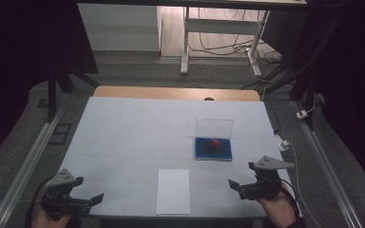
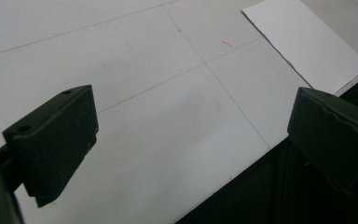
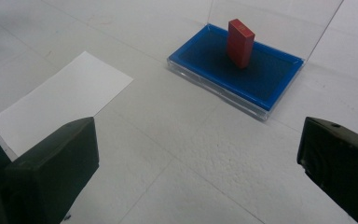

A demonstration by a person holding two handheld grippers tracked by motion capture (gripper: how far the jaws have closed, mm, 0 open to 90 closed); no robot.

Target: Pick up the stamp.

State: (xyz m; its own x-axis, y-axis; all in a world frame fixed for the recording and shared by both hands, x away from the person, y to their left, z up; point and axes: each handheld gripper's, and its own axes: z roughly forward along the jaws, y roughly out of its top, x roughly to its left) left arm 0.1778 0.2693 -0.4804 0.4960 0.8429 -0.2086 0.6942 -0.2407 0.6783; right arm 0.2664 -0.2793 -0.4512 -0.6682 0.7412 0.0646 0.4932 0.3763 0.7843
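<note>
High view: red block [image 1: 215, 144] standing on end in the blue tray [image 1: 204, 153] of a clear case, right of centre on the white table [image 1: 123, 128], with the transparent lid [image 1: 214, 127] raised upright behind it. White paper sheet [image 1: 173, 191] lying flat at the near edge, well apart from the case. Left gripper [image 1: 88, 190] low at the near left corner, right gripper [image 1: 242, 175] at the near right, nearer the case; both spread wide, nothing between the jaws.

Left gripper view: left gripper [image 2: 191, 126] gaping over bare table beside the edge, jaws far apart and empty. Corner of the paper sheet [image 2: 307, 42] off to the upper right, not touched.

Right gripper view: right gripper [image 3: 198, 154] opened wide and aimed towards the case. Red block [image 3: 240, 43] tilted slightly on the dark blue tray [image 3: 270, 79], clear of the tray walls, lid [image 3: 279, 23] just behind it.

Probably light, rigid and smooth-faced, tall and narrow, so easily toppled by a sideways nudge. Best pinched across the two broad flat faces, around mid-height or above, with a descent from above and in front to stay off the lid. Firm squeeze likely harmless; material impossible to tell.
</note>
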